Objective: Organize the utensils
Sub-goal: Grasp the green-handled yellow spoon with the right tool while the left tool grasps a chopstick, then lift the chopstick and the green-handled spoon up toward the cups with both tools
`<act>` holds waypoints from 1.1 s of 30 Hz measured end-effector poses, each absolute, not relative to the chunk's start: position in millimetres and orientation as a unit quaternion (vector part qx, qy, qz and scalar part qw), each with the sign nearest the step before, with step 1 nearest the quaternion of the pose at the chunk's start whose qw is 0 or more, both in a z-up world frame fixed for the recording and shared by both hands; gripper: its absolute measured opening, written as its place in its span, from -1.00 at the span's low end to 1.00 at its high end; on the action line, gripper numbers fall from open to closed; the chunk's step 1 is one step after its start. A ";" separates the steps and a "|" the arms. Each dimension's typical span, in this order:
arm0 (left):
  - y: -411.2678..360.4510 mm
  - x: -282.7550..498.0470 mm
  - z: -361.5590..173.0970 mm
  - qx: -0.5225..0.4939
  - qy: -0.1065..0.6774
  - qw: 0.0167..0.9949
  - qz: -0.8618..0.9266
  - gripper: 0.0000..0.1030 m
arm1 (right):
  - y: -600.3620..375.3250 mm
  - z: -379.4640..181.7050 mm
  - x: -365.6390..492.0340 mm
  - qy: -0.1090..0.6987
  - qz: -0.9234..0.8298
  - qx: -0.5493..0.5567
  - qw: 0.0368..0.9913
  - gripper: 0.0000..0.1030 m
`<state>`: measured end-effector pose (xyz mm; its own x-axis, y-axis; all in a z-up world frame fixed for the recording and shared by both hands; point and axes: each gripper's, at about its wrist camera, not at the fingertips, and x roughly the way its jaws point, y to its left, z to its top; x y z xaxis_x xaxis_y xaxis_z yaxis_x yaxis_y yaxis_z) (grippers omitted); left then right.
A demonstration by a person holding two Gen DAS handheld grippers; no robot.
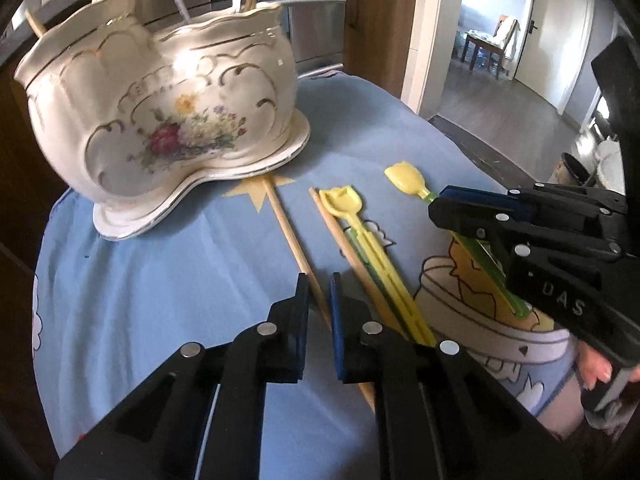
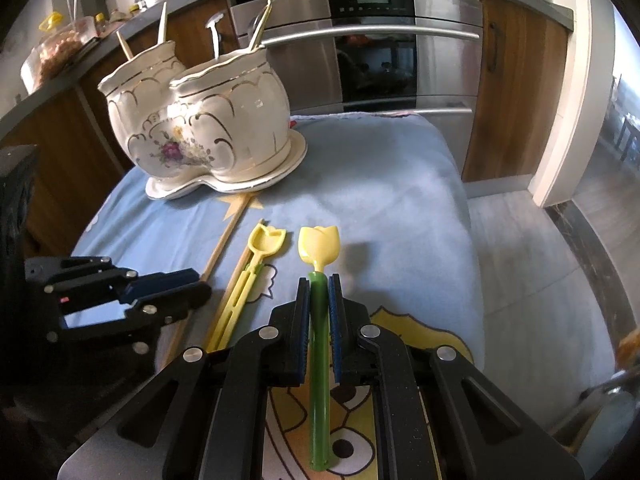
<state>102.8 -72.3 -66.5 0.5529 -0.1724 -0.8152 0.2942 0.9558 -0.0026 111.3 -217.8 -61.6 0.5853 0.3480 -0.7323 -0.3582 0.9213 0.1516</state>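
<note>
Clamping its jaws on the green stem, the right gripper holds the tulip spoon pointing ahead toward the ceramic holder, ready for dropping in; the left gripper, jaws narrowly apart, straddles a chopstick.

My table, under its blue cartoon cloth

The blue cloth covers my table; on it stands the cream double ceramic holder on its saucer, and before it lie a bare wooden stick, a yellow tulip-ended utensil touching a second stick, and a green-handled tulip spoon.
</note>
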 end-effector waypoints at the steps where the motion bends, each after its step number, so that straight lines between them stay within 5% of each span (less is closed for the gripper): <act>1: -68.6 101.8 -65.7 0.068 0.456 0.877 -0.136 -0.84 | -217.7 -62.1 111.2 0.411 0.199 -0.006 0.890 -0.80; 16: -13.9 74.7 -57.0 0.137 0.480 0.850 -0.168 -0.90 | -201.7 -69.2 106.4 0.440 0.223 -0.048 0.869 -0.80; 28: -11.1 72.9 -61.9 0.095 0.472 0.861 -0.165 -0.68 | -198.8 -69.8 105.8 0.438 0.219 -0.072 0.869 -0.73; 33: -14.5 81.6 -63.6 0.091 0.463 0.867 -0.162 -0.90 | -200.1 -70.5 105.6 0.433 0.218 -0.063 0.873 -0.80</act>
<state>81.6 -14.5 -63.6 0.5192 -0.1966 -0.8317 0.3655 0.9308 0.0082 105.6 -200.1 -70.5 0.5305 0.3268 -0.7822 -0.4350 0.8969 0.0797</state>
